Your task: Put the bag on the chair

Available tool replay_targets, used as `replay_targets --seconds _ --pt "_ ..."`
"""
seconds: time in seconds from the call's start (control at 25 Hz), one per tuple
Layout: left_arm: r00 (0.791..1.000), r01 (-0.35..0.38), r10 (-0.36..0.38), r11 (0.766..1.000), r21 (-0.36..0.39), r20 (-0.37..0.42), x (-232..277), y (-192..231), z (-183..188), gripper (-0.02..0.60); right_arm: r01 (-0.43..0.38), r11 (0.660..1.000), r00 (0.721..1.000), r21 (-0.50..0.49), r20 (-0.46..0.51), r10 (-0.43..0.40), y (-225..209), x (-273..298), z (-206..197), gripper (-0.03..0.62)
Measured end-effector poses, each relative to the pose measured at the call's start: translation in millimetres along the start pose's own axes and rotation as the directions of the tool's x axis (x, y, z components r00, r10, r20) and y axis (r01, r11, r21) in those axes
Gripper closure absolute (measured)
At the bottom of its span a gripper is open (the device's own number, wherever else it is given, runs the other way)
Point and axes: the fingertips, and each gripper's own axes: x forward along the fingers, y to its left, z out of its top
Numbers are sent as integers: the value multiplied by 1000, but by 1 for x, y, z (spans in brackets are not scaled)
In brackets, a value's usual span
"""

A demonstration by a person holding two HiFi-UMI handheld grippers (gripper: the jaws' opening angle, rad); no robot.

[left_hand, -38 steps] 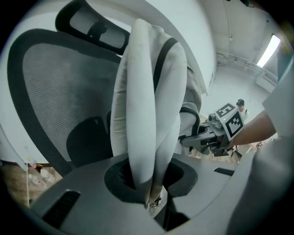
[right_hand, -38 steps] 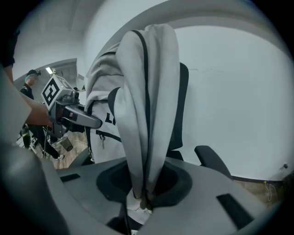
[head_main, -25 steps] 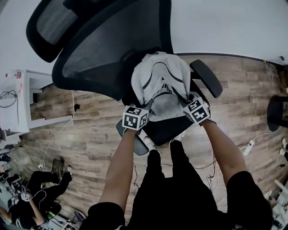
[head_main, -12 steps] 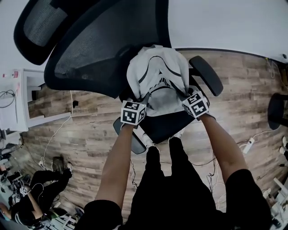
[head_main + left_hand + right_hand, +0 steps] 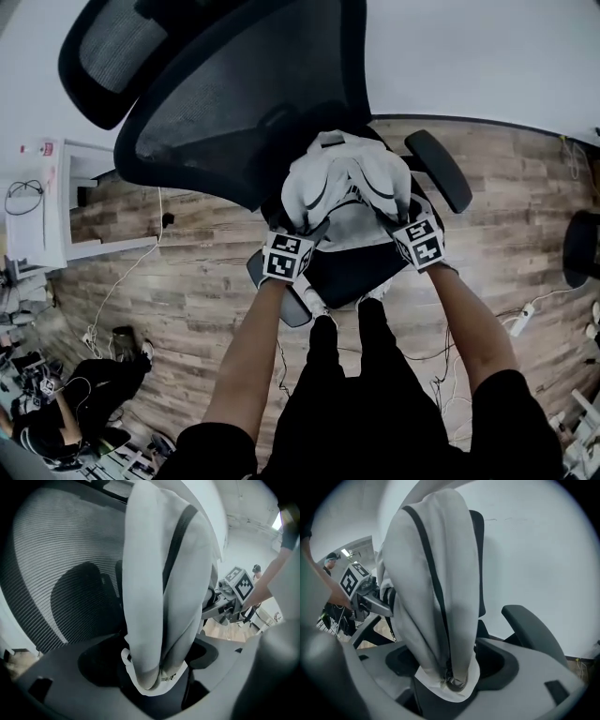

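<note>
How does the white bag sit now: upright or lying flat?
Upright: the white bag stands tall on the chair seat, in front of the mesh backrest.

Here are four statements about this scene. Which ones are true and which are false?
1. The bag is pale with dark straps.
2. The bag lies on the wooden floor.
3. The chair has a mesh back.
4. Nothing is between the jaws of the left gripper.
1. True. The bag is pale, and dark straps run down it.
2. False. It stands on the chair, leaning against the back.
3. True. The back is dark mesh.
4. False. Fabric of the bag is between the jaws of the left gripper, which are opening and no longer press on it.
</note>
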Motion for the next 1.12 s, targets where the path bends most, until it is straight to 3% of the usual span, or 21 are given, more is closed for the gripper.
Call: replay_targets --seconds 0.28,0.6,0.68,0.76,0.8,0.88,1.0,1.12 --pt "994 -36 44 996 -77 100 -48 -7 15 187 62 997 994 46 85 -65 14 -49 8 250" --pt "983 -42 56 996 -83 176 -103 -36 30 192 116 990 972 84 195 -131 54 -112 31 262" --pt "977 -33 49 996 -78 208 -122 -48 36 232 136 988 961 71 234 -149 66 -130 40 293" --pt "968 -39 58 996 -84 242 -143 -57 45 379 179 982 941 54 282 -187 74 -151 51 397" --pt "964 -50 70 995 -83 257 -153 -59 49 489 197 979 931 46 304 -202 78 -160 56 446" --pt "954 -72 87 995 -63 286 -171 -63 58 558 198 980 923 30 331 -197 89 -174 65 560" --pt "937 -58 66 998 -35 344 -191 -70 79 560 151 988 922 21 358 -148 103 -188 81 574" --pt "915 -38 43 999 -21 402 -210 -77 99 560 155 988 906 24 396 -152 111 -205 98 574"
